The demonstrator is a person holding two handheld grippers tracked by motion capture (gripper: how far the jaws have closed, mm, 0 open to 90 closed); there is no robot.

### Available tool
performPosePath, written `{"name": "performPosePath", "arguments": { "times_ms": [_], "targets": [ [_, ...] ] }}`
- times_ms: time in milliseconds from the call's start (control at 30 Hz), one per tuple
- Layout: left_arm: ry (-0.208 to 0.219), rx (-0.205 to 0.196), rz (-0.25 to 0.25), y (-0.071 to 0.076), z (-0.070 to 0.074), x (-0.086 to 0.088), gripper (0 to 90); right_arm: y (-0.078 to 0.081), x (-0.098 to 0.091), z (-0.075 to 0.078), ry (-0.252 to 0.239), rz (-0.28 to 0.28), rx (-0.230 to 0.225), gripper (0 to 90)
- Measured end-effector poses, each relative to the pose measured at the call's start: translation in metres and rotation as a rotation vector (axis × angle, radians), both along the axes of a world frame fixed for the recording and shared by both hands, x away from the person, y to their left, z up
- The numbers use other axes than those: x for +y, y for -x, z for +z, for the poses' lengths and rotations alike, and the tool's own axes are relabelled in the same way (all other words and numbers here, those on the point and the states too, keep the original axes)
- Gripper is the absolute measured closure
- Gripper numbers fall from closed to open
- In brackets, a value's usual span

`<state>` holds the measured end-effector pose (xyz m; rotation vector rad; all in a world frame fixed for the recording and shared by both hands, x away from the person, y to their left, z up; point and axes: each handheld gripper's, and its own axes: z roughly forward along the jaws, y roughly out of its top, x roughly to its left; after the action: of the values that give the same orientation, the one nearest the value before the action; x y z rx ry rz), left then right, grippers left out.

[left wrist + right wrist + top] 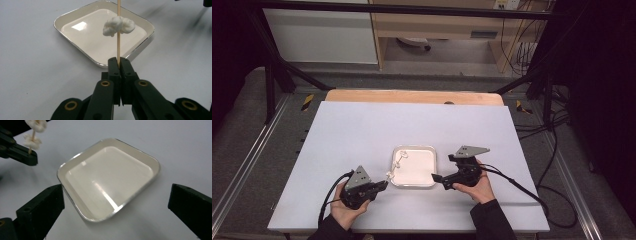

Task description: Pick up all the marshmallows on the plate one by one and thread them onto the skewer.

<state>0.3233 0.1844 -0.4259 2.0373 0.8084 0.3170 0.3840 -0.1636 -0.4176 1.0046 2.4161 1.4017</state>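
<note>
Skewer clamped upright in left tool, over tray edge

Left gripper holds skewer over tray; right gripper alongside

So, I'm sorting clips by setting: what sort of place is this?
Probably a lab recording station: a white table inside a black frame, loose cables on the floor, and handheld grippers working beside a tray.

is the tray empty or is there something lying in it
Empty. The tray shows a bare glossy bottom; the white pieces sit on the skewer clamped in the left gripper.
</note>
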Motion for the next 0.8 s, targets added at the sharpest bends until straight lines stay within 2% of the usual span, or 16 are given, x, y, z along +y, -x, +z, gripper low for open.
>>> {"name": "performPosePath", "arguments": {
  "times_ms": [267,333,667,800],
  "targets": [
    [-0.021,0.015,0.006,-0.007,0.007,-0.009,88.4,0.005,-0.036,-0.01,0.017,-0.046,-0.005,1.0],
    [-0.029,0.017,0.01,-0.01,0.009,-0.011,88.3,0.006,-0.042,-0.012,0.014,-0.043,-0.011,0.9],
    [-0.067,0.037,0.009,-0.027,0.017,-0.032,88.3,0.016,-0.068,-0.023,0.057,-0.088,-0.006,0.9],
    [-0.09,0.049,0.003,-0.033,0.018,-0.041,88.2,0.019,-0.075,-0.025,0.055,-0.095,-0.008,0.9]
  ]
}}
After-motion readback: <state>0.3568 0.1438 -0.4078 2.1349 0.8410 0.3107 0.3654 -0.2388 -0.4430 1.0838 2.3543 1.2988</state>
